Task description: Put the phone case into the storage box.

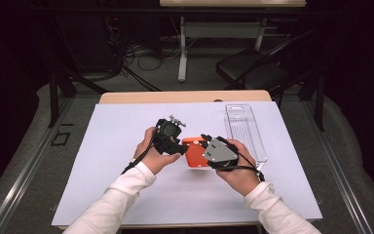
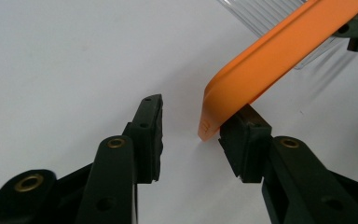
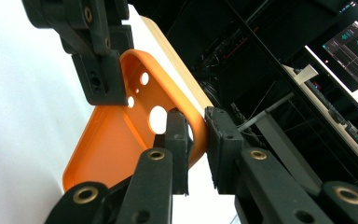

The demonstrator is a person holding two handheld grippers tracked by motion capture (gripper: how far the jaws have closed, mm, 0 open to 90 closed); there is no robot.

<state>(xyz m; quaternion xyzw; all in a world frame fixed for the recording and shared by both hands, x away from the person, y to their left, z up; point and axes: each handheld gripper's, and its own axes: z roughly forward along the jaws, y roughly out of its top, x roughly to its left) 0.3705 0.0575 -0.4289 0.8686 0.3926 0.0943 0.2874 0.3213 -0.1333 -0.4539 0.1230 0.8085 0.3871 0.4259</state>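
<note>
- The orange phone case (image 1: 195,152) is held above the middle of the white sheet (image 1: 107,161) that covers the table, between the 2 grippers.
- The right gripper (image 3: 196,140) has its jaws pressed onto the rim of the case, 1 pad inside the shell and 1 outside. It is pinching the case at the edge beside the round camera cut-outs.
- In the high view the right gripper (image 1: 209,146) sits at the right side of the case, with its grey 3-cornered plate facing up.
- The left gripper (image 2: 191,133) has its jaws spread apart. A corner of the case (image 2: 261,60) rests against the top of 1 pad, while the other pad stands clear of it with white sheet showing in the gap. No grip from this gripper.
- In the high view the left gripper (image 1: 177,145) is at the left side of the case, just beside it.
- In the right gripper view the case (image 3: 116,140) is tilted, its hollow inner side toward the camera, with the left gripper's jaw at its upper edge.
- A clear plastic package (image 1: 244,130) lies flat on the sheet, to the right of the case and farther off, apart from both grippers.
- The wooden table edge (image 1: 185,97) shows at the far side of the sheet.
</note>
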